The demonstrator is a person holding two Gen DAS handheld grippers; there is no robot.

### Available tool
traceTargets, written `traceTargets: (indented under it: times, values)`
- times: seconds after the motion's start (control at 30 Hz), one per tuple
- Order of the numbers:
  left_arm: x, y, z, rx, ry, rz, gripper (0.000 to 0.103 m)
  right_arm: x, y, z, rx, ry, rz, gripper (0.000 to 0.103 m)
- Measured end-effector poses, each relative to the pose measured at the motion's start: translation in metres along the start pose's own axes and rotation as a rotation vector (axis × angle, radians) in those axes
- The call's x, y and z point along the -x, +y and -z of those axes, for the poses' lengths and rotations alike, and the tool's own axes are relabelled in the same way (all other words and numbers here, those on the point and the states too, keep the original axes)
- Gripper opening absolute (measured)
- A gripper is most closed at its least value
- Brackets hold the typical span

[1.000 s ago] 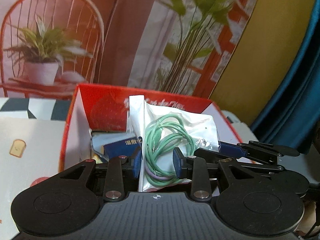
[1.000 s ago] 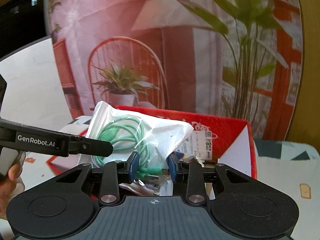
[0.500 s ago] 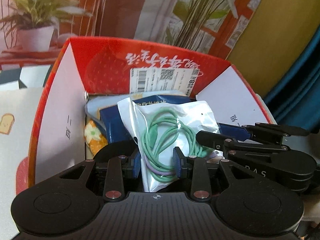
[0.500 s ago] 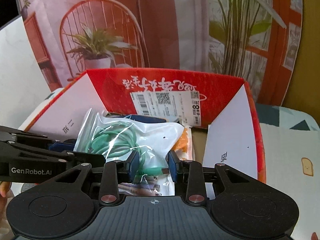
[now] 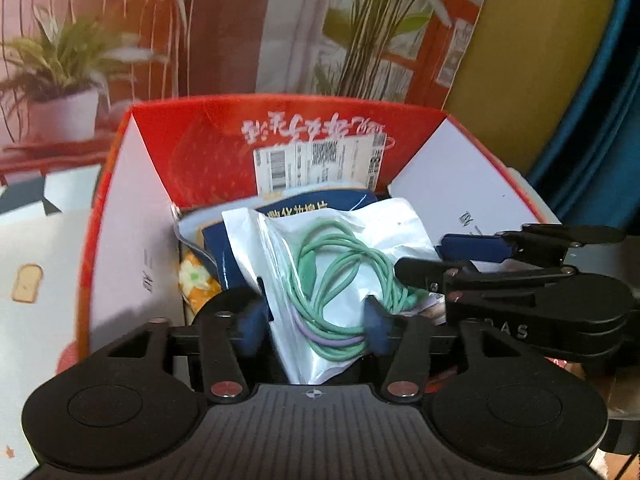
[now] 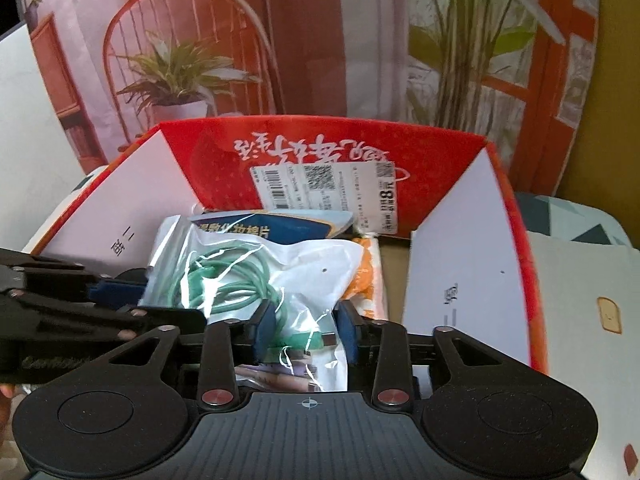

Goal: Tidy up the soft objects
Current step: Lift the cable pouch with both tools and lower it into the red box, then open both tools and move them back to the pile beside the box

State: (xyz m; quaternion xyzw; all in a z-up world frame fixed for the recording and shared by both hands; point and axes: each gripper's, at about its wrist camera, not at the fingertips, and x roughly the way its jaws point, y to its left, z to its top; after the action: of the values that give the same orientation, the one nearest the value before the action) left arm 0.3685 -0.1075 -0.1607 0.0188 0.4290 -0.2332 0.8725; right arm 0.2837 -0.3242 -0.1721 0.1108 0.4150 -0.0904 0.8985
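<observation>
Both tongs [image 5: 316, 316] [image 6: 306, 330] flank cable bag [image 5: 340, 264] inside red box [image 5: 208, 148].

Both wrist views close, facing red box [image 5: 208, 152], shared cable bag [image 6: 304, 264]

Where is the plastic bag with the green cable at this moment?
In both wrist views the plastic bag sits centrally inside the red box, on top of a blue packet, between the fingers of the left gripper and right gripper.

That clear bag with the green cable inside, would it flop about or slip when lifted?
The plastic bag looks thin and crinkled, so it would probably sag rather than hold its shape. Its glossy film may be slippery. The coiled green cable sits loose inside and would likely slide toward the low end.
</observation>
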Motion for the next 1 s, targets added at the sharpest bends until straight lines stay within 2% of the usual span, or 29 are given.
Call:
traceTargets:
  times: [0.03, 0.07, 0.1, 0.13, 0.17, 0.2, 0.27, 0.3, 0.33, 0.5, 0.73, 0.83, 1.0]
  values:
    - [0.006, 0.000, 0.002, -0.005, -0.024, -0.010, 0.063, 0.003, 0.002, 0.002, 0.013, -0.015, 0.020, 0.051]
    - [0.010, 0.000, 0.003, -0.009, -0.043, -0.024, 0.073, 0.006, 0.003, 0.004, 0.025, -0.032, 0.031, 0.055]
    - [0.015, 0.001, 0.005, -0.011, -0.066, -0.031, 0.078, 0.008, 0.003, 0.006, 0.033, -0.044, 0.037, 0.065]
    - [0.020, 0.002, 0.008, -0.014, -0.087, -0.006, 0.079, 0.011, 0.002, 0.009, 0.038, -0.053, 0.043, 0.071]
    - [0.026, 0.002, 0.011, -0.016, -0.103, 0.005, 0.083, 0.014, 0.001, 0.011, 0.037, -0.072, 0.032, 0.072]
    - [0.032, 0.001, 0.013, -0.021, -0.119, 0.002, 0.091, 0.019, 0.000, 0.014, 0.031, -0.094, 0.026, 0.073]
    - [0.040, -0.004, 0.016, -0.037, -0.148, -0.045, 0.097, 0.027, 0.001, 0.016, 0.033, -0.120, 0.022, 0.082]
    - [0.046, -0.004, 0.019, -0.047, -0.168, -0.051, 0.098, 0.032, 0.002, 0.018, 0.040, -0.134, 0.025, 0.093]
    - [0.053, -0.004, 0.021, -0.053, -0.187, -0.043, 0.098, 0.036, 0.003, 0.021, 0.050, -0.152, 0.025, 0.098]
    - [0.085, -0.003, 0.035, -0.030, -0.260, -0.044, 0.103, 0.062, 0.011, 0.034, 0.075, -0.231, -0.008, 0.102]
    - [0.122, -0.006, 0.083, -0.029, -0.359, -0.138, 0.103, 0.096, 0.015, 0.071, 0.026, -0.354, -0.058, 0.103]
    - [0.123, -0.006, 0.104, -0.011, -0.352, -0.142, 0.103, 0.108, 0.021, 0.093, 0.034, -0.422, -0.040, 0.103]
    - [0.116, -0.002, 0.131, 0.066, -0.324, -0.149, 0.103, 0.121, 0.030, 0.122, 0.038, -0.475, -0.008, 0.103]
